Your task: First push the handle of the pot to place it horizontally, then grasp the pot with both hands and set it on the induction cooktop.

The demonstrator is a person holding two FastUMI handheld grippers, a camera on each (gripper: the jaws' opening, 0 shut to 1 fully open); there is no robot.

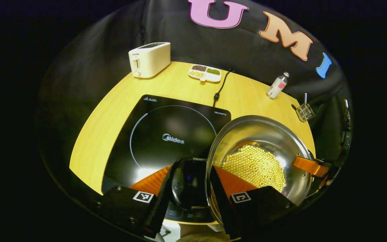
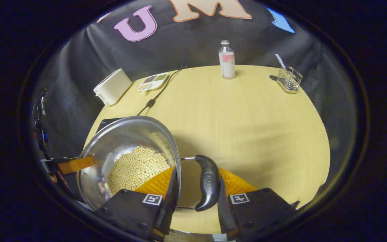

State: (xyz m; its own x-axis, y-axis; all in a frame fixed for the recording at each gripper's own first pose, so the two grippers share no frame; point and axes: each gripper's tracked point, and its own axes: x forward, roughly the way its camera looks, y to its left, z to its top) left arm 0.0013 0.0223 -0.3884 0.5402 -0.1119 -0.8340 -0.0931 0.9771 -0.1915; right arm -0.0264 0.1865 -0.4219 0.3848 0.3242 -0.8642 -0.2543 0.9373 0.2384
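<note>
Both tongs grip the pot: left tongs closed on the left handle and rim, right tongs closed on the right handle. Pot, holding pale beads, appears lifted, just right of the induction cooktop. Judgement: carry leftward, keep level, lower both sides together onto the ring.

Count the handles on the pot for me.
2: one handle on the cooktop side between the left gripper fingers, the other between the right gripper fingers on the pot.
</note>
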